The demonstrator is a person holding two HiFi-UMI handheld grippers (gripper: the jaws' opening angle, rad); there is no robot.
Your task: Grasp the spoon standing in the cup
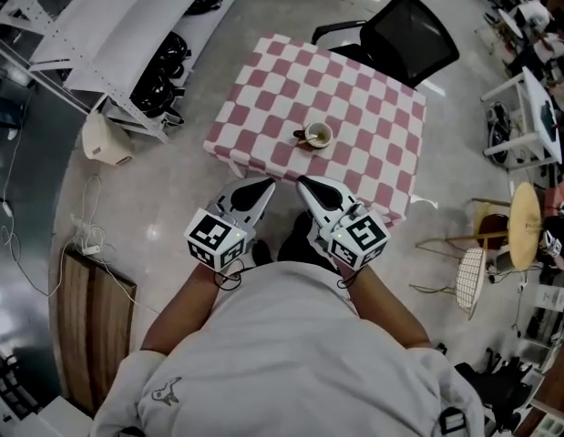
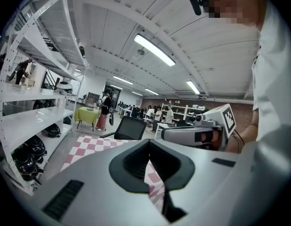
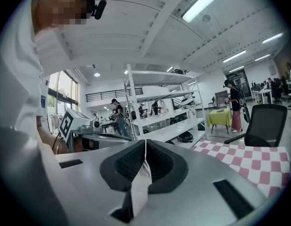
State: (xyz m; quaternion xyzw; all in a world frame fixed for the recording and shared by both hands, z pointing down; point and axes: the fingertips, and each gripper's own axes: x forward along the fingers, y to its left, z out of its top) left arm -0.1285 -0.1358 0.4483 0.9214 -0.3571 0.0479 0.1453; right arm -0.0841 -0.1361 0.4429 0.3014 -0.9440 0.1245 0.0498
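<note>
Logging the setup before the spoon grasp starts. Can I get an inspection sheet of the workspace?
Surface: table under a pink-and-white checked cloth.
Job's things: cup near the table's middle, with the spoon in it and its handle out over the rim.
Clutter: nothing seen on the table.
Grippers: left gripper and right gripper are side by side at the table's near side, short of the cup. Both are shut with nothing between the jaws.
Cables: white leads lie loose on the floor at left.
Surroundings: black office chair behind the table, shelving with dark helmets at left, wire basket at right.
</note>
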